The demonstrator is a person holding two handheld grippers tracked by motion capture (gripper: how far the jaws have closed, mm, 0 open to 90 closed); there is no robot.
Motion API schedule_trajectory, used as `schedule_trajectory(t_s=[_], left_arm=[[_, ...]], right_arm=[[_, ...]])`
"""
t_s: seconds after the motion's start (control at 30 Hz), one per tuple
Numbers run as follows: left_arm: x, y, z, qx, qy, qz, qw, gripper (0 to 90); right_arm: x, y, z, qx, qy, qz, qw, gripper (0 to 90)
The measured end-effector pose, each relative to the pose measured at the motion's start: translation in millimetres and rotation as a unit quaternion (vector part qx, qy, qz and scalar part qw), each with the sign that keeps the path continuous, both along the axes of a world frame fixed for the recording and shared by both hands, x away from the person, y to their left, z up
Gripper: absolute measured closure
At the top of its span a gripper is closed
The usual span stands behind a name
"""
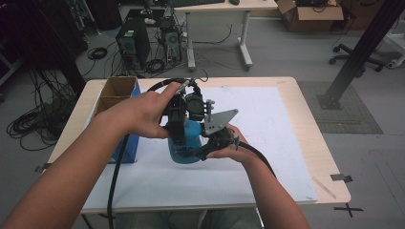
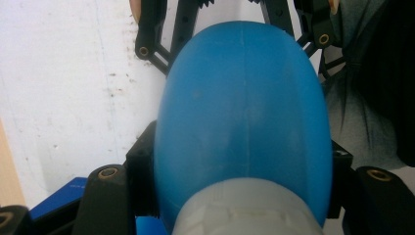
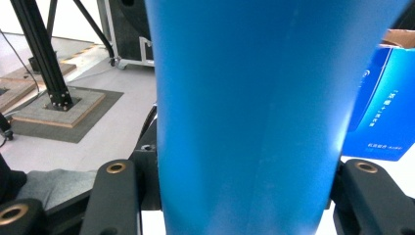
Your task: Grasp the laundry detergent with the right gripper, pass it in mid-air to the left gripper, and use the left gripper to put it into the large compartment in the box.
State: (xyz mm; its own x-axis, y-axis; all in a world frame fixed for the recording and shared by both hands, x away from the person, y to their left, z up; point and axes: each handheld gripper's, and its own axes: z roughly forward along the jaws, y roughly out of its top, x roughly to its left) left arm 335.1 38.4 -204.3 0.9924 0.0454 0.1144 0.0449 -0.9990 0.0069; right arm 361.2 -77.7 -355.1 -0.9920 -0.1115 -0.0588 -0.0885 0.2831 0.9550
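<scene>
L gripper (image 2: 242,196), R gripper (image 3: 247,196), both clamped on blue bottle (image 1: 188,143)

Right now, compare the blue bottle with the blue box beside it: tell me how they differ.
The blue bottle is rounded and smooth; the blue box is flat-sided with printed lettering. The bottle is clamped between the left tongs and the right tongs; the box stands free on the table, its top flaps open. The bottle has a pale cap end; the box shows brown cardboard inside. Both are blue.

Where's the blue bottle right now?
The blue bottle is mid-table in the high view, over the white mat, clamped between the left gripper and right gripper, just right of the blue box.
</scene>
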Motion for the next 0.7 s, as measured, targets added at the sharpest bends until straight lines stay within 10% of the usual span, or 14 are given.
schedule_trajectory(t_s=[0.7], left_arm=[[1.9,-1.1,2.6,0.008,-0.006,0.008,0.9999,38.5]], right_arm=[[-1.2,-8.1,-2.7,0.003,0.016,-0.036,0.9992,17.6]])
